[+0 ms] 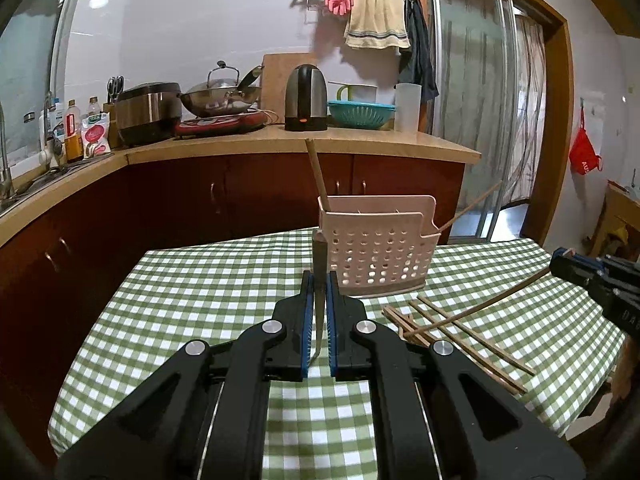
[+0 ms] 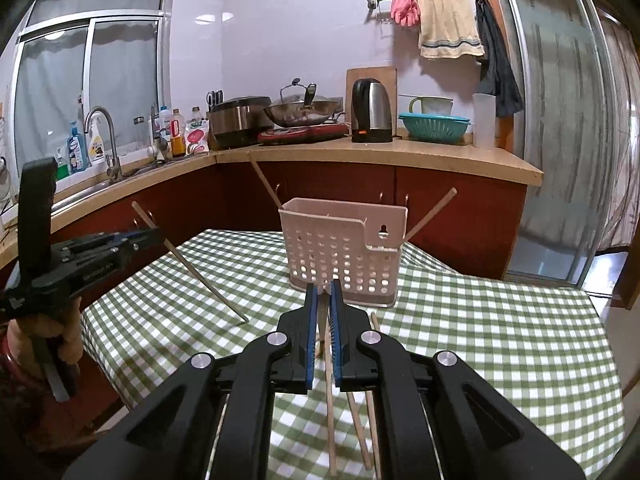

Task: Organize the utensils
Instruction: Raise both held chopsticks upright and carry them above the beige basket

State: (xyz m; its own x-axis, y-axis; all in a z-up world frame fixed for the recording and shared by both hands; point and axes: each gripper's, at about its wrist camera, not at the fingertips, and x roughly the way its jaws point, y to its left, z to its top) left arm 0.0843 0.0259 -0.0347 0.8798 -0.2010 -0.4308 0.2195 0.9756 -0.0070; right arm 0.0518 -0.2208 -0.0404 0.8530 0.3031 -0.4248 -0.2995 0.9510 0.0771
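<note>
A home kitchen: sink faucet (image 2: 101, 128), wok (image 2: 301, 111), kettle (image 2: 372, 111) on a wooden counter (image 2: 440, 156), hung towels (image 2: 448, 26).

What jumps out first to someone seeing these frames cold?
Probably the pink perforated utensil basket standing mid-table on the green checked tablecloth, with two chopsticks already leaning out of it. Next, each hand's gripper is shut on a chopstick: the left gripper holds its chopstick slanting down toward the cloth, and the right gripper holds its own. Loose chopsticks lie scattered in front of the basket.

checked table (image 1: 200, 280): pink basket (image 1: 380, 256), loose chopsticks (image 1: 472, 340).
</note>
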